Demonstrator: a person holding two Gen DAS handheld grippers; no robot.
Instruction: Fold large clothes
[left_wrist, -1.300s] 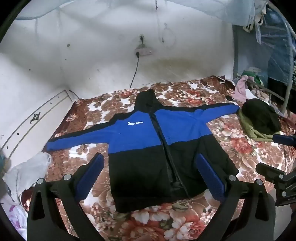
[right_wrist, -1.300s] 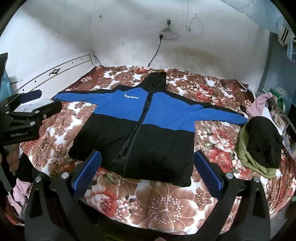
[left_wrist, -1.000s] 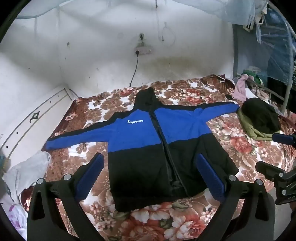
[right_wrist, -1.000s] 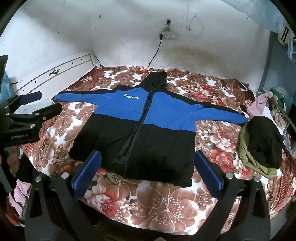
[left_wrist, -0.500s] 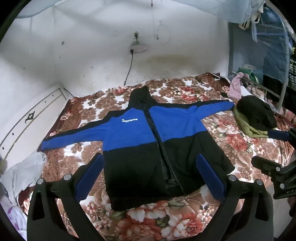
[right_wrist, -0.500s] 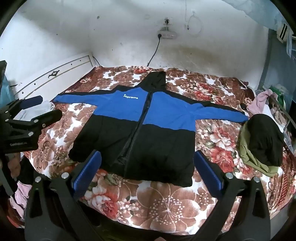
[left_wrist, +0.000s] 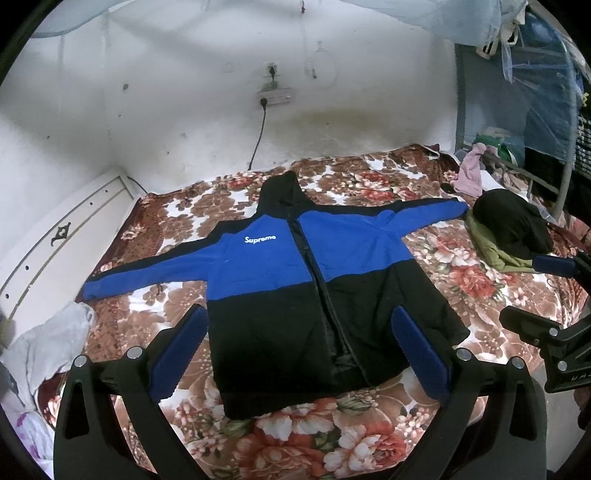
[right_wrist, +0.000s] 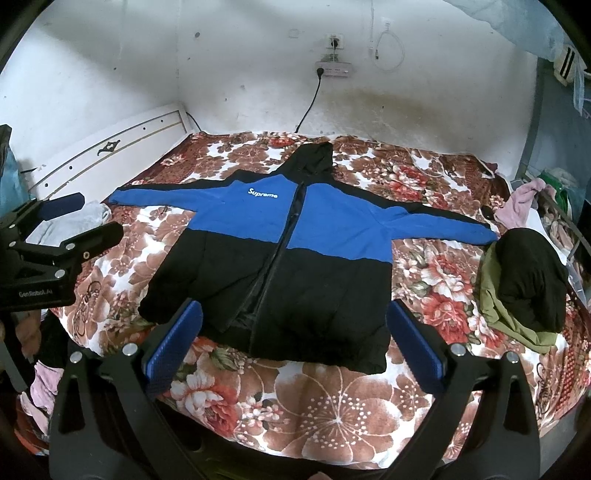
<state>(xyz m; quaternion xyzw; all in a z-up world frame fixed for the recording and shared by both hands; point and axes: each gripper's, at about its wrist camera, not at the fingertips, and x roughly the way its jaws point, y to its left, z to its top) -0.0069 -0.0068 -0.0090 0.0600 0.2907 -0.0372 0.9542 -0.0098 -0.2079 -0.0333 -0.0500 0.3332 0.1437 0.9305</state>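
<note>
1 jacket (right_wrist: 295, 258), 1 bed (right_wrist: 332, 406), 2 claws.

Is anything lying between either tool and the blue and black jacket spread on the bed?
Nothing visible. Both the left tool and right tool hang open above the near hem of the jacket, with only floral bedspread below. The dark clothes pile sits aside, by one cuff.

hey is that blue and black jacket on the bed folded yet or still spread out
Spread out, unfolded. The jacket lies flat, front up, on the floral bedspread, both sleeves stretched sideways, hood pointing toward the wall. Both grippers are open, clear of it.
</note>
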